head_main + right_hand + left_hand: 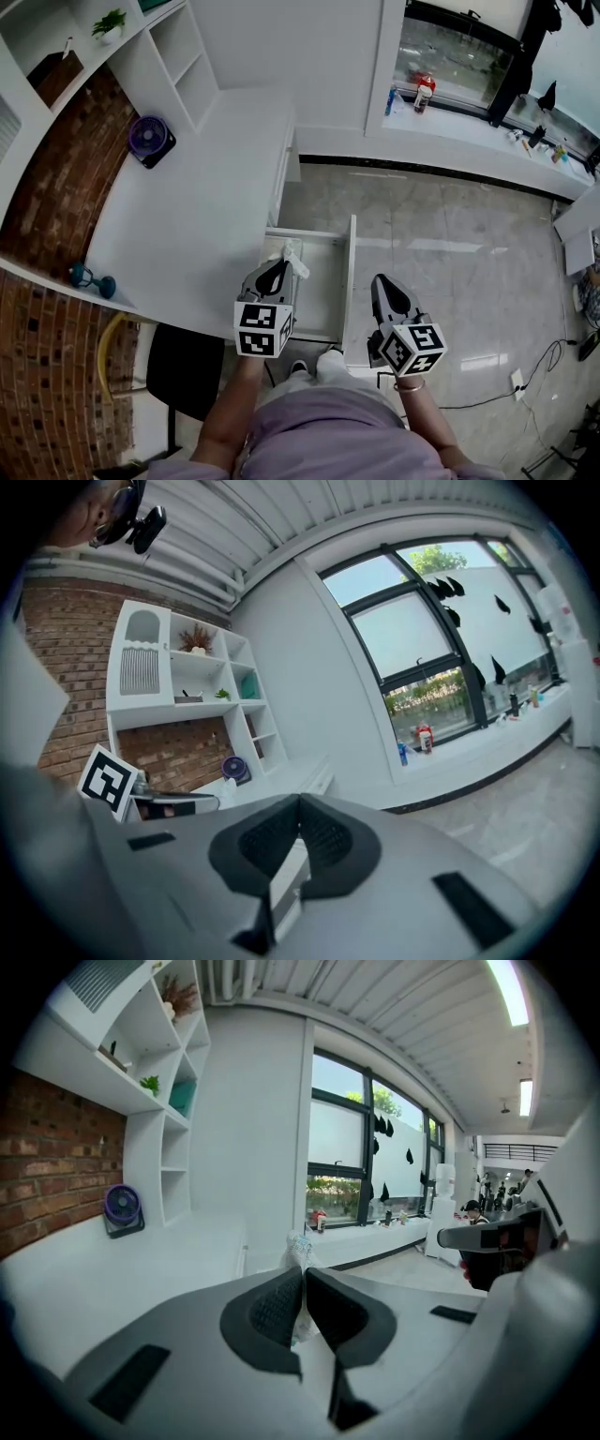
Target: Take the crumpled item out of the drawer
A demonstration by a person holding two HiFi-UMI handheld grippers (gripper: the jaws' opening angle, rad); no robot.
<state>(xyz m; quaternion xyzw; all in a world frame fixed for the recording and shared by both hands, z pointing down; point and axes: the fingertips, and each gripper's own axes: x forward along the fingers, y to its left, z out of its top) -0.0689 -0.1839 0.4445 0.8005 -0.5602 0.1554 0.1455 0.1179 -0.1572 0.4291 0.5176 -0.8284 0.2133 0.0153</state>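
Most of the crumpled item (299,1249) is hidden between the closed jaws of the left gripper (303,1277); only its top shows. In the head view that gripper covers part of the drawer (350,272). The things on the windowsill (469,127) are too small to tell.

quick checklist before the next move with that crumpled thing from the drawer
1. Crumpled item pinched by left hand-held gripper: ok.
2. Item above desk level: ok, the left gripper view looks down on the desktop.
3. Right hand-held gripper shut, nothing in it: ok.
4. Drawer open: ok.
5. Anything else left inside the drawer: cannot tell.
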